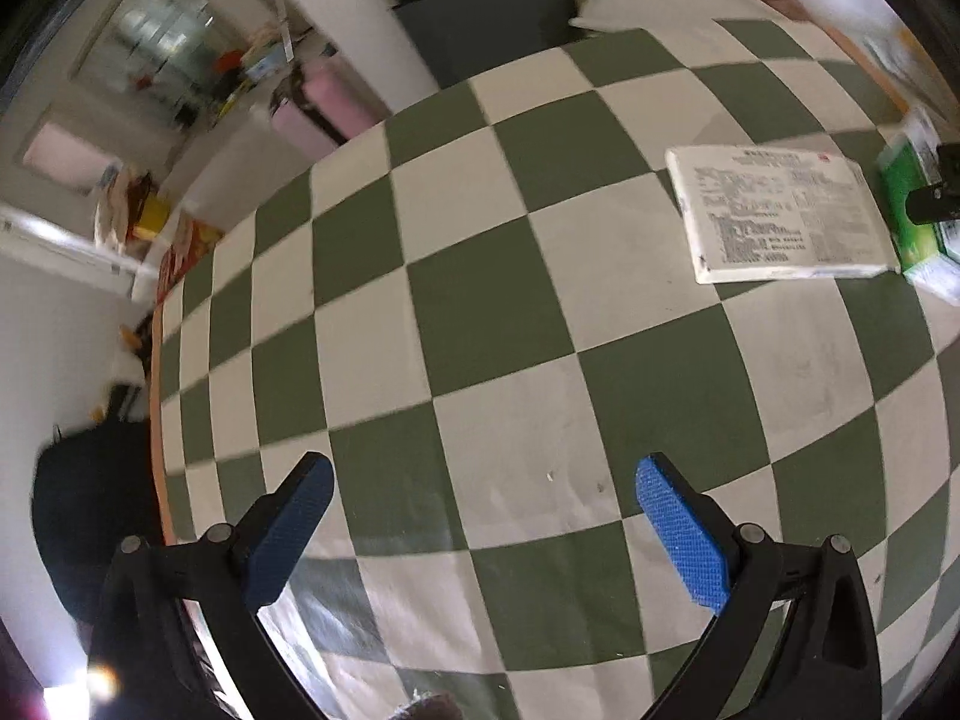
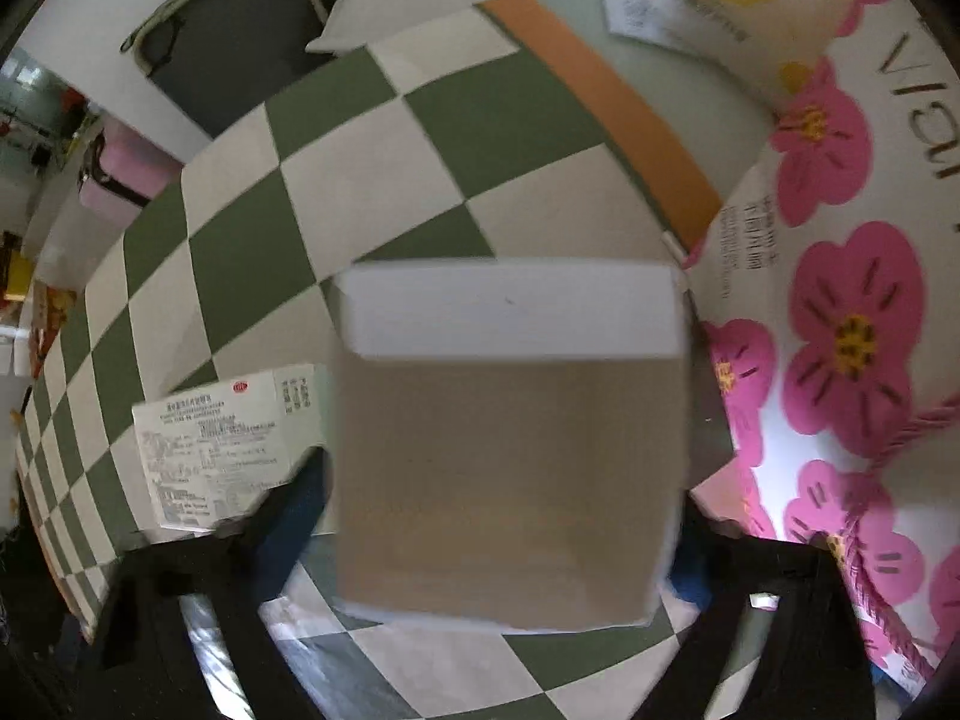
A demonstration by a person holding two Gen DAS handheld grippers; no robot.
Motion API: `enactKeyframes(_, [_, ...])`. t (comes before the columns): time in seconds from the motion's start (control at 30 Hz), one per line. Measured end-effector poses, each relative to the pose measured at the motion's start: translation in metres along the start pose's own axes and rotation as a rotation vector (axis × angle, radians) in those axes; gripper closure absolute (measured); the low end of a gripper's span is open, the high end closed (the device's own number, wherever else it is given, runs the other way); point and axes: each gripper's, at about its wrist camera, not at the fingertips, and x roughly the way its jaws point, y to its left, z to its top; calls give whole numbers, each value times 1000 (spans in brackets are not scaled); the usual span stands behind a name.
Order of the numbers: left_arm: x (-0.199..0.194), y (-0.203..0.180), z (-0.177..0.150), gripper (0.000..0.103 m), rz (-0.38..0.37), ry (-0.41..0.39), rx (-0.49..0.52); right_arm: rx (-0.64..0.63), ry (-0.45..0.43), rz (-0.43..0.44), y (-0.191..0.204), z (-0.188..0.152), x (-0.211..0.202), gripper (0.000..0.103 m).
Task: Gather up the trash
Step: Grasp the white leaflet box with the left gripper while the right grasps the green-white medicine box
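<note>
Trash in hand is a brown-and-white rectangular cardboard box [image 2: 510, 444], filling the centre of the right wrist view above the green-and-white checked tablecloth [image 2: 240, 252], clamped across its side walls by the right gripper [image 2: 498, 540]; it looks light, hollow and crushable, so moderate pressure low on the walls seems advisable. Second item, a flat white printed carton [image 1: 780, 216], lies at two o'clock from the left gripper [image 1: 483, 480], which hangs spread and empty; it appears thin and stiff, best pinched across its short edges.

A green-and-white checkered cloth [image 1: 480, 300] covers the bench, white walls [image 1: 360, 18] behind it, a dark grey panel [image 1: 492, 12] up at twelve o'clock, pink cases [image 1: 318, 108] at ten, and daylight pouring through a glazed door [image 1: 156, 36] at eleven.
</note>
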Motion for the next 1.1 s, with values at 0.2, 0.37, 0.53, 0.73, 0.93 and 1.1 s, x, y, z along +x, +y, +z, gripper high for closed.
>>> enactKeyframes(0.2, [-18, -32, 22, 0, 28, -125, 356, -50, 68, -6, -8, -38, -6, 25])
enactKeyframes(0.37, [-31, -83, 45, 0, 31, -237, 796, -20, 116, -12, -27, -59, -1, 25])
enactKeyframes(0.53, [-23, -129, 74, 0, -35, -217, 1057, -19, 127, -33, -37, -48, 1, 25])
enactKeyframes(0.73, [0, -158, 73, 0, -114, -175, 1231, -37, 134, -53, -36, -31, 9, 25])
enactKeyframes(0.93, [5, -174, 86, 2, -186, -116, 1238, -44, 135, -49, -42, -17, 14, 25])
enactKeyframes(1.1, [-7, -169, 86, 28, -260, -65, 1150, -52, 132, -47, -41, -12, 15, 25])
